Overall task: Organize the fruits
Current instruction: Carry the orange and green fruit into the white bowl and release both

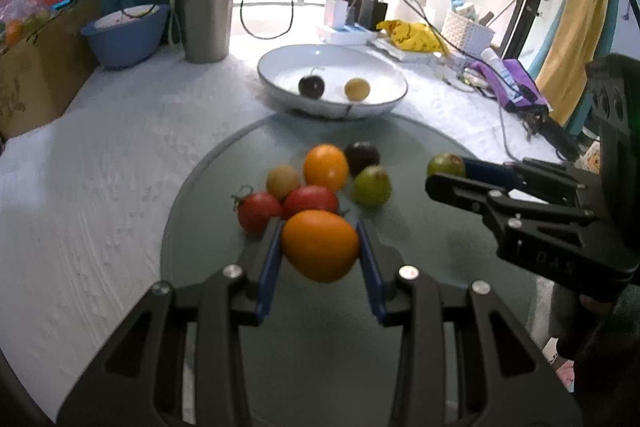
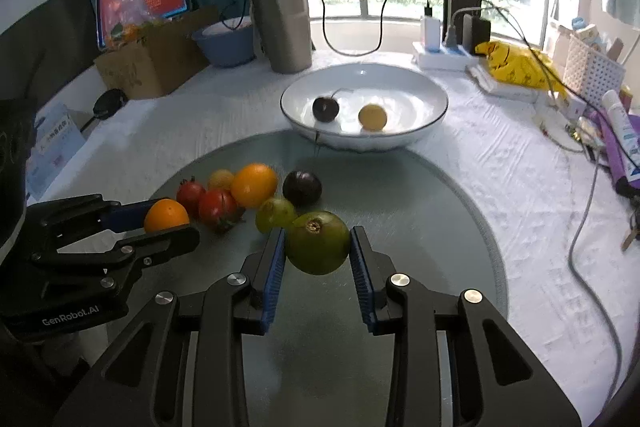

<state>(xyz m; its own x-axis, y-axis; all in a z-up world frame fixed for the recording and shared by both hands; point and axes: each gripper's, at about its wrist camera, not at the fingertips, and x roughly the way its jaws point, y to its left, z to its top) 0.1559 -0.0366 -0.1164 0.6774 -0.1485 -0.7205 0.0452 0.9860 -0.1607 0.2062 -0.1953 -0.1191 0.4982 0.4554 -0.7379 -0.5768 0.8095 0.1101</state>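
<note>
In the left wrist view my left gripper (image 1: 319, 227) is shut on an orange fruit (image 1: 320, 247), held just above the round glass board (image 1: 420, 247). My right gripper (image 2: 318, 233) is shut on a green fruit (image 2: 318, 245) over the same board. Each gripper also shows in the other's view: the right gripper (image 1: 444, 175) at the right, the left gripper (image 2: 170, 225) at the left. Between them lie two red tomatoes (image 2: 208, 201), another orange (image 2: 254, 185), a dark plum (image 2: 302, 187) and a green fruit (image 2: 274, 214). The white bowl (image 2: 424, 99) behind holds a dark fruit (image 2: 325, 109) and a yellow one (image 2: 372, 117).
Behind the bowl stand a steel tumbler (image 2: 282, 27), a blue bowl (image 2: 226, 45) and a cardboard box (image 2: 148, 63). A power strip (image 2: 444, 55) with cables, a yellow bag (image 2: 516, 65) and a white basket (image 2: 592, 67) crowd the back right. A grey cable (image 2: 588, 251) trails along the right.
</note>
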